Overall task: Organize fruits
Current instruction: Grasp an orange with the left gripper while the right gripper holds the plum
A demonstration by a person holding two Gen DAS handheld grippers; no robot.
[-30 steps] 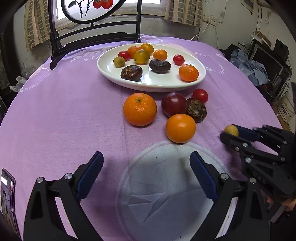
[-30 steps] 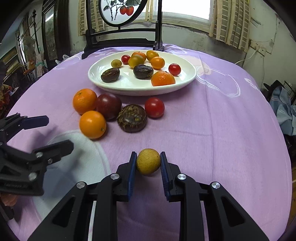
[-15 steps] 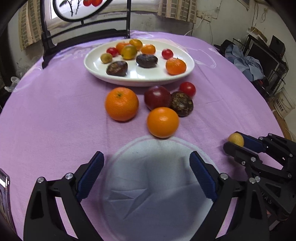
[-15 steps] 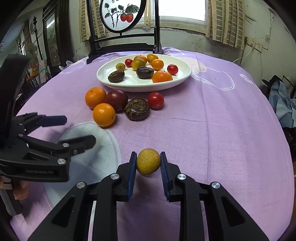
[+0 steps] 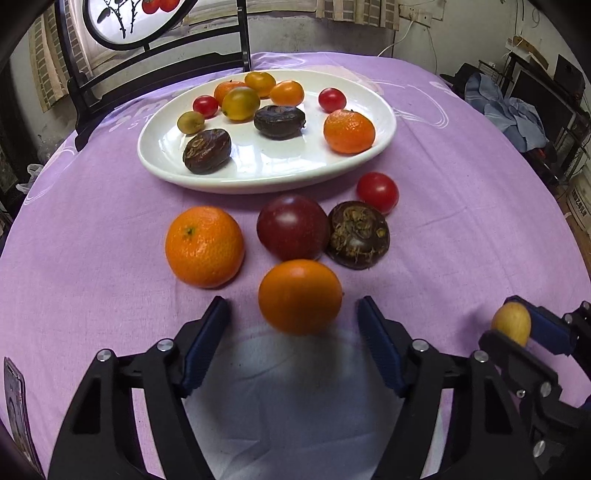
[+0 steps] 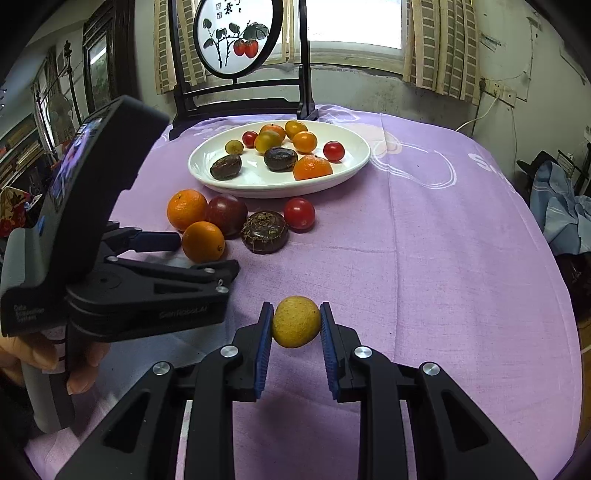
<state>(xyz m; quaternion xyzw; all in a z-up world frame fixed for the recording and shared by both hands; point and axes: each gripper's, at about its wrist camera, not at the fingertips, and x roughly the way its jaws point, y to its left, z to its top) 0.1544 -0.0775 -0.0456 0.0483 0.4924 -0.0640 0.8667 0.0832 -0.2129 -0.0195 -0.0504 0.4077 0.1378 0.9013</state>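
The orange (image 5: 300, 296) lay on the cloth (image 5: 461, 206), now framed between the left gripper's (image 5: 291, 332) wide jaws, which had advanced since a second before; a grasp looked imminent. The right gripper (image 6: 296, 334) still clamped the yellow fruit (image 6: 295, 321), short of the plate (image 6: 354, 162).

**A lived-in home dining room**

A round counter (image 6: 424, 240) under purple cloth bears a white fruit plate (image 6: 343, 177). At its far edge stands a painted persimmon screen (image 6: 236, 37); behind, a curtained window (image 6: 354, 26), and clothes heaped at the right (image 6: 561, 210).
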